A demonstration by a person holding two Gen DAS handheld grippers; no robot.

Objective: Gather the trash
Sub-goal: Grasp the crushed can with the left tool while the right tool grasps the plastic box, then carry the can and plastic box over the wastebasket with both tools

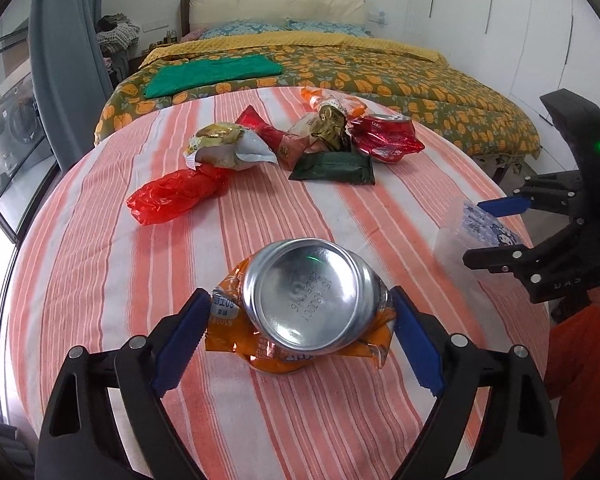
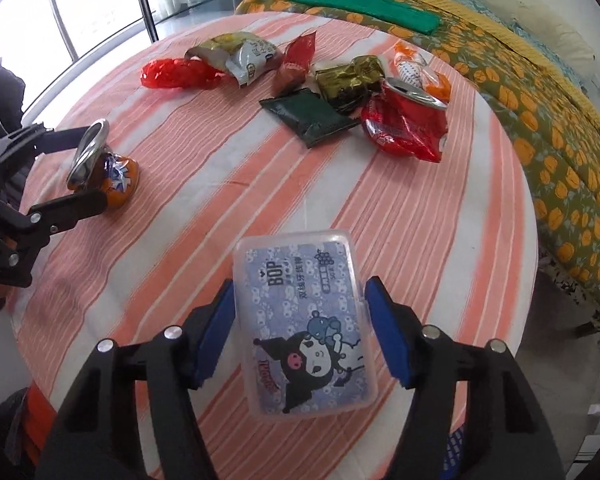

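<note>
While both hands are occupied, most of the trash is not yet gathered. The left gripper (image 1: 300, 340) has its blue fingers (image 1: 180, 344) spread wide around a crushed orange can (image 1: 304, 300) that stands on the desk (image 1: 100, 280), silver base facing the camera; they sit just beside the crumpled metal, and I cannot tell whether they press on it. The right gripper (image 2: 300, 328) has its fingers (image 2: 384, 332) set at a middling width on either side of a clear plastic box (image 2: 304, 320) with a cartoon label, the left one against the box's edge, the right one with a thin gap showing, so a firm hold is uncertain (the box looks lifted off the cloth, though I would not swear to it).

No bin or bag is in view, so nothing appears collected yet. Left on the far half of the desk, well apart from both grippers: a red plastic bag (image 1: 176, 196), a silver-lined snack packet (image 1: 224, 148), a red wrapper (image 1: 272, 132), a dark green pouch (image 1: 334, 170), a crumpled gold wrapper (image 1: 332, 124), a crushed red can (image 1: 384, 136) and an orange-and-white wrapper (image 1: 332, 100).

A cloth striped in salmon and white covers the round desk. Behind it stands a bed (image 1: 420, 92) with an orange-leaf cover and a folded green cloth (image 1: 212, 72); white wardrobes (image 1: 540, 28) line one wall, and large windows (image 2: 92, 4) the other.
</note>
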